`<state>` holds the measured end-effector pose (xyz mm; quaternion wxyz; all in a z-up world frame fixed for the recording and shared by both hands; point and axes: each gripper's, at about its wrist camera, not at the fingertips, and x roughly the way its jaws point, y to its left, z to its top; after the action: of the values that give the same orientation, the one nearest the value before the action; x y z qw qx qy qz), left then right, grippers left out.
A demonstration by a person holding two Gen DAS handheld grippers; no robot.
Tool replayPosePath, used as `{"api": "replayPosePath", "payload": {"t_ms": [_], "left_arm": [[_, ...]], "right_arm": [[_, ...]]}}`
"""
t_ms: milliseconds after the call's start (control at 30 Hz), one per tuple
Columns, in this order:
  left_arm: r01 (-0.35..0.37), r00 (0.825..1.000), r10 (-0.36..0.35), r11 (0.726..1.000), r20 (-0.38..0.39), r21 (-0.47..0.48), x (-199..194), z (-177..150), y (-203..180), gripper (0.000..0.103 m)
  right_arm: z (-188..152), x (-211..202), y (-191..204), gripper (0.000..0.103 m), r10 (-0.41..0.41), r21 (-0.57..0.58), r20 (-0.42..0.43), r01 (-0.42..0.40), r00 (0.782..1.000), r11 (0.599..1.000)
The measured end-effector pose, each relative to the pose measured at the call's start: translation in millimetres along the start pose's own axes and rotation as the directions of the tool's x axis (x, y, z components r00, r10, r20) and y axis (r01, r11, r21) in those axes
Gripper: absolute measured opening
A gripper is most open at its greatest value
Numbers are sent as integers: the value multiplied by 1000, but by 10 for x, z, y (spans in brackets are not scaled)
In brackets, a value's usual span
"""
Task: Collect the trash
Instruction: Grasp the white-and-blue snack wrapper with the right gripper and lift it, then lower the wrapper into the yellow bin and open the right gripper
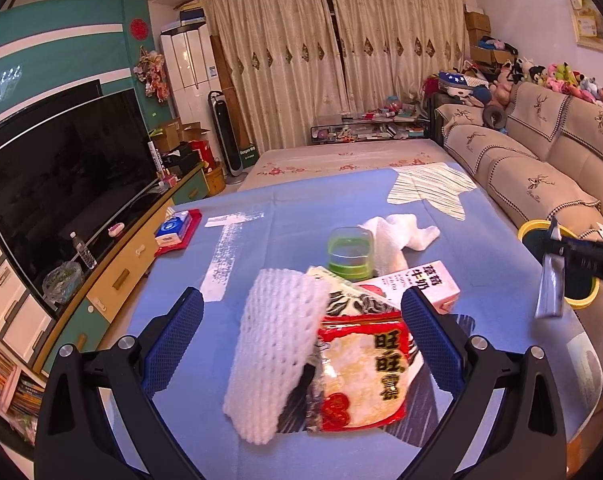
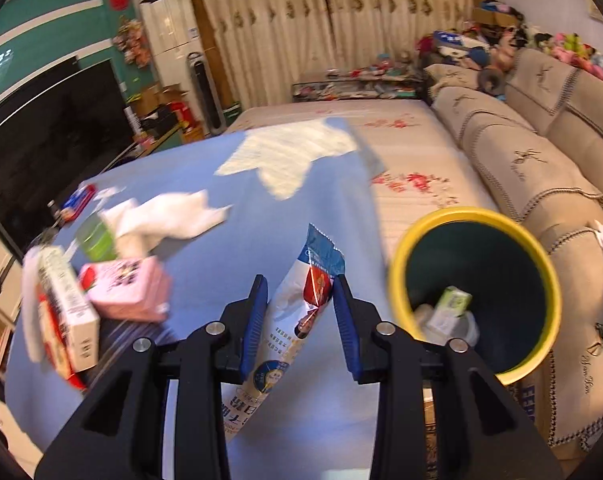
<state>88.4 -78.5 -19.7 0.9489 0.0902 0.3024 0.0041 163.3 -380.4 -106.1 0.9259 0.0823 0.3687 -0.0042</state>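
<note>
Standing upright in jaws: long wrapper [image 2: 297, 320]

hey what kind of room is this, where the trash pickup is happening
It looks like a home living room: a large television along one wall, a long sofa topped with stuffed toys, and closed curtains at the far end.

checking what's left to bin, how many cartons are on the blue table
2: a pink strawberry milk carton beside the green cup, and a white carton lying under the snack wrapper and foam net. More may be hidden beneath that pile.
</note>
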Motion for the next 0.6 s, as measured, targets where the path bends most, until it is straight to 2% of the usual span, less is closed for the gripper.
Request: {"api": "replayPosePath", "payload": {"t_ms": [133,233,533,600], "left_arm": [[14,1000,-14,1000,-19,19,63,4,-131,98],[22,999,-21,999,-31,31,112,12,-211,98],[30,998,-27,998,-52,50,201,10,-324,98],[33,998,-30,998,-60,54,224,-6,-341,98]], "right_arm": [[159,155,-569,33,-123,70,6,122,992,990],[200,378,-937,33,-188,112,-32,190,982,975],[177,1005,-1494,35,-316,133,-123,331,941,934],[160,1088,-1570,43,-337,132,-136,354,932,926]]}}
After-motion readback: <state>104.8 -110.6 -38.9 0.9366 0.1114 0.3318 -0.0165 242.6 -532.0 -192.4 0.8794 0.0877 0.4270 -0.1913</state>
